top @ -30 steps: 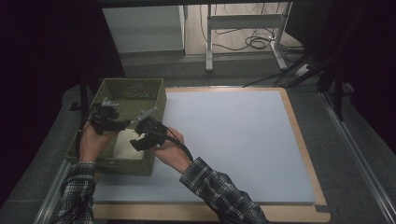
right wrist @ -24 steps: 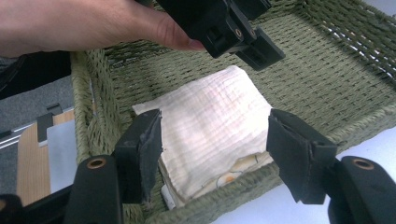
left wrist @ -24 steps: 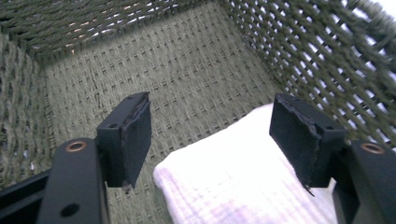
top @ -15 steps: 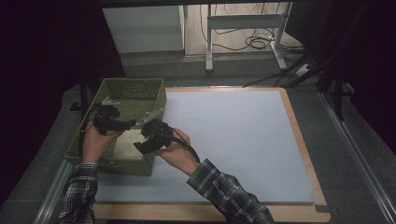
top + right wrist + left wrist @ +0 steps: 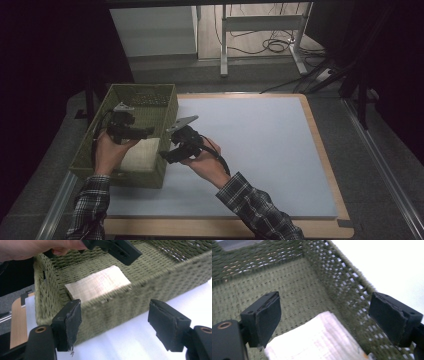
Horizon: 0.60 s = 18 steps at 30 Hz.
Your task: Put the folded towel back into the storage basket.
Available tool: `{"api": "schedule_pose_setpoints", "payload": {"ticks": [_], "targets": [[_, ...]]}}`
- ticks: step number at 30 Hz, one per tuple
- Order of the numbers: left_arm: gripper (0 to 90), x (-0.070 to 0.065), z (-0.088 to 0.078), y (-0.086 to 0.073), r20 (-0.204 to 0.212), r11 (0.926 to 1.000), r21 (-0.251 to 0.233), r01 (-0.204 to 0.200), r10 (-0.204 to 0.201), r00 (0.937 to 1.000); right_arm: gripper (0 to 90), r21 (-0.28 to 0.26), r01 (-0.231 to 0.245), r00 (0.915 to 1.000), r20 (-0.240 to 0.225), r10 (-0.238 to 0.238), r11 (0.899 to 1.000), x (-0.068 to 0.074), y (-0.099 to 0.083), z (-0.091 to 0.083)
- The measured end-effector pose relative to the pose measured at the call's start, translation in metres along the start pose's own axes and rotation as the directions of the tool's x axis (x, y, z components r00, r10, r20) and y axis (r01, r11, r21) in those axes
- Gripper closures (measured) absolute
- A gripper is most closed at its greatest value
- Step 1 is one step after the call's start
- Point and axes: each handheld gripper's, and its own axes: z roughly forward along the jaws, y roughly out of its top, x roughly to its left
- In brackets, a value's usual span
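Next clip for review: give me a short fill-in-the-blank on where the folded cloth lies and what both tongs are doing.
1. The folded pale cloth lies inside the green woven ____.
2. The left tongs hang over the cloth with jaws ____, holding nothing.
3. The right tongs, jaws apart, sit outside the basket over the white ____.
4. The white mat lies on a ____ board.

Missing words: basket; open; mat; wooden

The bench has a pale sheet on top with a wooden edge along its right and near sides. A green woven basket stands directly on it at its left end, over the left edge of the sheet.
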Motion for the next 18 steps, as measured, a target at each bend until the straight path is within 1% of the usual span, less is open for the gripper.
{"api": "schedule_pose_setpoints", "payload": {"ticks": [2,3,5,7,8,9,10,11,17,18], "targets": [[9.5,-0.005,0.001,0.002,0.003,1.0,-0.002,-0.007,0.007,1.0,23.2,-0.001,-0.003,1.0,-0.001,0.003,1.0,-0.006,-0.007,-0.006],[9.5,-0.008,0.002,0.003,0.005,0.9999,-0.002,-0.01,0.01,0.9999,23.2,-0.001,-0.003,1.0,-0.001,0.003,1.0,-0.006,-0.007,-0.006],[9.0,-0.014,0.004,0.006,0.015,0.9998,-0.004,-0.018,0.018,0.9997,21.7,-0.004,-0.006,1.0,0.002,0.006,1.0,-0.01,-0.013,-0.011],[8.7,-0.02,0.005,0.008,0.019,0.9996,0.002,-0.027,0.027,0.9995,20.7,-0.007,-0.015,0.9999,-0.005,0.015,1.0,-0.013,-0.017,-0.015],[8.6,-0.023,0.006,0.01,0.022,0.9995,0.005,-0.032,0.032,0.9993,19.0,-0.014,-0.024,0.9997,-0.006,0.024,1.0,-0.016,-0.022,-0.019],[8.6,-0.026,0.007,0.011,0.023,0.9992,0.008,-0.039,0.039,0.999,19.0,-0.014,-0.024,0.9997,-0.006,0.024,1.0,-0.016,-0.022,-0.019],[8.5,-0.029,0.007,0.013,0.024,0.9989,0.012,-0.044,0.044,0.9987,17.6,-0.012,-0.033,0.9994,-0.008,0.033,0.999,-0.02,-0.027,-0.023],[8.5,-0.032,0.007,0.014,0.026,0.9986,0.016,-0.051,0.05,0.9984,17.6,-0.012,-0.033,0.9994,-0.008,0.033,0.999,-0.02,-0.027,-0.023],[8.3,-0.051,0.011,0.021,0.044,0.9965,0.036,-0.076,0.074,0.9963,13.9,-0.009,-0.052,0.9986,0.008,0.052,0.999,-0.034,-0.045,-0.037],[8.3,-0.058,0.013,0.023,0.051,0.9955,0.044,-0.085,0.082,0.9953,13.8,-0.009,-0.059,0.9982,0.008,0.059,0.998,-0.035,-0.047,-0.039]]}}
